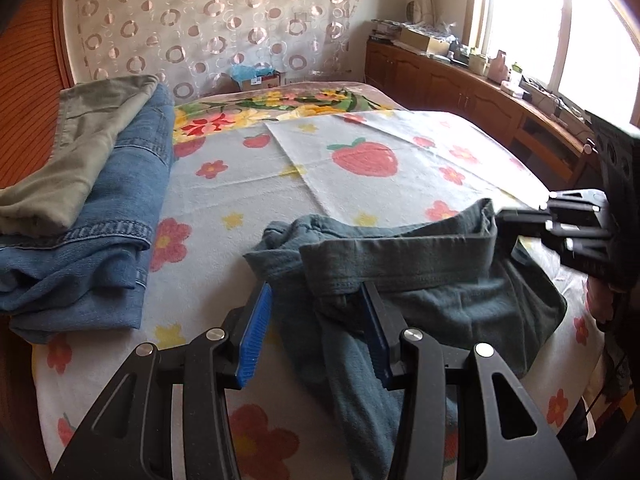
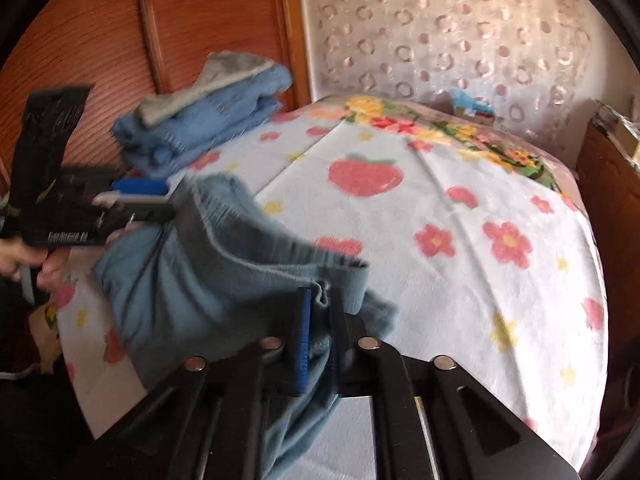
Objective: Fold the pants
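**Both tongs at the waistband**

Left tongs [image 1: 316, 320] stand apart, waistband cloth between the pads, not pinched. My right tongs [image 2: 320, 336] are clamped on the teal pants [image 1: 420, 280], which sag in a heap on the strawberry blanket [image 1: 360, 160]. Beyond the pants, against the wooden headboard [image 2: 100, 60], lies a stack: blue jeans [image 1: 100, 220] under an olive garment [image 1: 72, 152].

White lettering on the black body of the left hand-held gripper [image 2: 132, 200], at middle left of the right wrist view, is too blurred to read; no other text shows.
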`<control>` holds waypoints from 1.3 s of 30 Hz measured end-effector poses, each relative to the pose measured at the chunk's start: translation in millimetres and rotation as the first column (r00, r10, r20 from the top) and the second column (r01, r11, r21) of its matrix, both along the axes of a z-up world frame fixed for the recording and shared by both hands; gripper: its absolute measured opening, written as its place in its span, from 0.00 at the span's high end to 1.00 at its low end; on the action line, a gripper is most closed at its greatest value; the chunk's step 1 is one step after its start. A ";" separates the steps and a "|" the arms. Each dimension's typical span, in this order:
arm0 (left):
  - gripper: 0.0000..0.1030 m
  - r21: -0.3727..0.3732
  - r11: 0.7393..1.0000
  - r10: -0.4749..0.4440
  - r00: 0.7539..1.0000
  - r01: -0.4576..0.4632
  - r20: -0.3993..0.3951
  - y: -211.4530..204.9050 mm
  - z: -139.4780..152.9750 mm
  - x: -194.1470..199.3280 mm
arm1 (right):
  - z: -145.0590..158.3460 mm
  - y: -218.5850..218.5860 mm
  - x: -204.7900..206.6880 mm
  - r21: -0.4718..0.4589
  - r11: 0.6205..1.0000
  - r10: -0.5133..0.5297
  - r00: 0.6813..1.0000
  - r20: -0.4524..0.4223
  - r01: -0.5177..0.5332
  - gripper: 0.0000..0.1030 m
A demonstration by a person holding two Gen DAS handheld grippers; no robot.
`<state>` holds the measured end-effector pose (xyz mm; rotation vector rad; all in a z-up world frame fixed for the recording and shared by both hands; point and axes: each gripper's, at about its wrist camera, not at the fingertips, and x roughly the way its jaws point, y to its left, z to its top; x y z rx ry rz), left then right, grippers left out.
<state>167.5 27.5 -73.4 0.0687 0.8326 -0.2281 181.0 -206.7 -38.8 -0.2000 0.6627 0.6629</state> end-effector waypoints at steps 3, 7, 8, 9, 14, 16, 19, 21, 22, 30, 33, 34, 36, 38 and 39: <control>0.55 -0.006 1.000 0.021 1.000 -0.021 0.001 4.3 1.1 -0.8 | 1.7 -8.2 10.5 0.014 0.995 -0.097 0.995 -0.023 0.097 0.93; 0.55 -0.021 1.000 0.017 1.000 -0.017 0.003 6.5 1.3 -4.9 | -0.5 -6.9 8.2 0.005 0.991 -0.136 0.991 -0.004 0.136 0.93; 0.55 -0.023 1.000 0.016 1.000 -0.016 0.001 6.9 0.7 -5.6 | -0.9 -5.5 7.1 -0.004 0.990 -0.144 0.990 0.003 0.144 0.93; 0.55 -0.026 1.000 0.015 1.000 -0.015 -0.003 6.5 0.0 -5.9 | -1.4 -3.9 6.8 -0.015 0.988 -0.151 0.989 0.006 0.151 0.93; 0.55 -0.046 0.999 0.001 1.000 -0.002 -0.009 2.8 -3.3 -13.0 | 4.6 6.7 5.4 -0.028 0.982 -0.184 0.983 0.022 0.185 0.82; 0.55 -0.048 0.999 -0.009 1.000 0.008 -0.010 0.8 -4.3 -16.2 | 7.0 3.8 2.3 -0.016 0.979 -0.204 0.979 0.018 0.204 0.70; 0.55 -0.043 0.999 -0.010 1.000 0.009 -0.013 -1.3 -5.6 -18.5 | 10.1 -2.4 -8.3 0.014 0.981 -0.193 0.981 0.014 0.193 0.63; 0.55 -0.049 0.999 -0.017 1.000 0.016 -0.014 -2.1 -6.1 -19.8 | 10.5 -3.9 -16.8 0.016 0.983 -0.185 0.983 0.015 0.185 0.60; 0.55 -0.050 0.999 -0.015 1.000 0.014 -0.013 -2.3 -6.4 -20.5 | 9.7 -5.0 -20.3 0.017 0.983 -0.181 0.983 0.014 0.181 0.59; 0.55 -0.078 0.997 -0.021 0.999 0.019 -0.026 -1.6 -7.6 -35.4 | -0.9 -7.7 -46.1 -0.041 0.983 -0.177 0.984 -0.012 0.177 0.58; 0.55 -0.069 0.997 -0.027 0.999 0.026 -0.020 -4.2 -6.8 -43.4 | -3.5 -12.1 -54.3 -0.021 0.984 -0.176 0.984 -0.029 0.175 0.58; 0.55 -0.063 0.998 -0.026 1.000 0.025 -0.018 -4.9 -6.2 -44.4 | -4.6 -13.6 -57.2 -0.014 0.984 -0.177 0.984 -0.034 0.177 0.58; 0.55 -0.053 0.998 -0.025 1.000 0.024 -0.010 -6.0 -4.4 -45.8 | -5.6 -16.4 -61.7 -0.007 0.984 -0.178 0.983 -0.039 0.178 0.58; 0.55 -0.055 0.998 -0.026 1.000 0.026 -0.008 -6.7 -3.0 -45.8 | -5.7 -18.3 -63.9 -0.001 0.984 -0.176 0.983 -0.044 0.177 0.58; 0.55 -0.051 0.998 -0.025 1.000 0.025 -0.006 -7.1 -2.3 -45.7 | -5.3 -19.1 -65.1 0.000 0.984 -0.178 0.983 -0.044 0.178 0.58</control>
